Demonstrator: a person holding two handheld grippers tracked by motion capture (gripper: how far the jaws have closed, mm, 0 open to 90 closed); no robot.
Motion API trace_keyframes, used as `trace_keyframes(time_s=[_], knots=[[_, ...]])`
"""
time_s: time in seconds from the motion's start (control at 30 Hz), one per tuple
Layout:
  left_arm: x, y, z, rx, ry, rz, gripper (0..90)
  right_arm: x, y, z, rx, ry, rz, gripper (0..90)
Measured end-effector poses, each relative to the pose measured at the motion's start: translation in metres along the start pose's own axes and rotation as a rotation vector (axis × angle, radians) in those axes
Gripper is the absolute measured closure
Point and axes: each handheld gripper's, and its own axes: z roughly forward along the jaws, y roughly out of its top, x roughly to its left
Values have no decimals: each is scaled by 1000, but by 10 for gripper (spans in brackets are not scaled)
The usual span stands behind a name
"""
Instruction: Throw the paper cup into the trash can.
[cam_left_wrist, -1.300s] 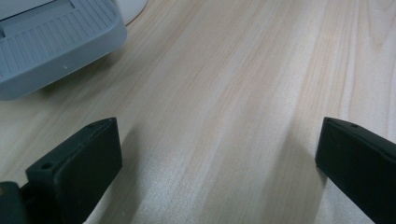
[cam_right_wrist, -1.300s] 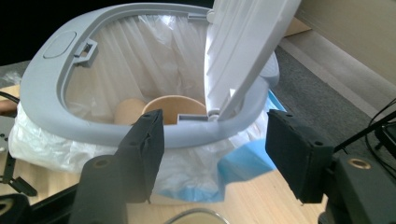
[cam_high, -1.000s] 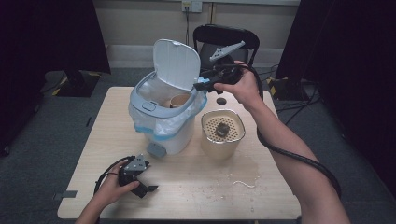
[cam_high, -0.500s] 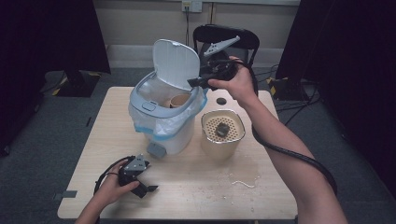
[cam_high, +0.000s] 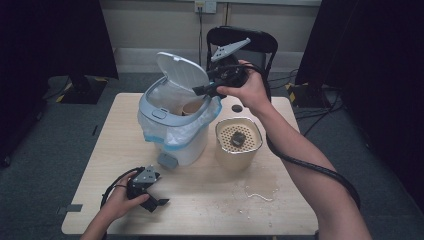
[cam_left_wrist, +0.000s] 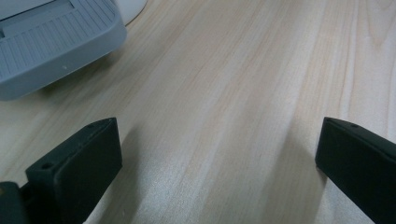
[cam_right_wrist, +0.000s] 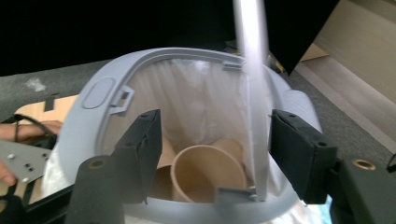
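A person's right gripper (cam_high: 200, 90) hangs over the open white bin (cam_high: 175, 131) on the table (cam_high: 210, 200), its jaws partly apart with nothing between them and just now widening, the raised lid (cam_high: 182, 70) close alongside. Inside the bin's liner lie paper cups (cam_right_wrist: 208, 172), apparently three, though the right gripper view is blurred. The left gripper (cam_high: 159, 202) rests near the table's front edge, jaws spread wide on bare wood.

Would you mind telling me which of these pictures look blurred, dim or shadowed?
High view: dark surroundings, evenly lit pale wooden table. Left gripper view: sharp wood grain, with soft shadows beside the black jaws. Right gripper view: the white open lid is a blurred streak; the brown paper cups in the bin look soft.
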Motion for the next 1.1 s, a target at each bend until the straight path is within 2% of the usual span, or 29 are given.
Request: trace_keyframes(time_s=[0.37, 0.53, 0.7, 0.87, 1.0, 1.1], knots=[[0, 0, 1, -12, 3, 3, 0, 19, -3, 5, 9, 79, -30, 286], [0, 0, 1, -13, 3, 4, 0, 26, -7, 7, 17, 100, -29, 284], [0, 0, 1, -12, 3, 4, 0, 28, -8, 5, 7, 135, -8, 286], [0, 0, 1, -11, 3, 3, 0, 31, -9, 8, 41, 171, 3, 309], [0, 0, 0, -6, 4, -1, 0, 34, -10, 10, 37, 204, 4, 374], [0, 0, 1, -12, 2, 3, 0, 32, -11, 10, 27, 219, 27, 457]])
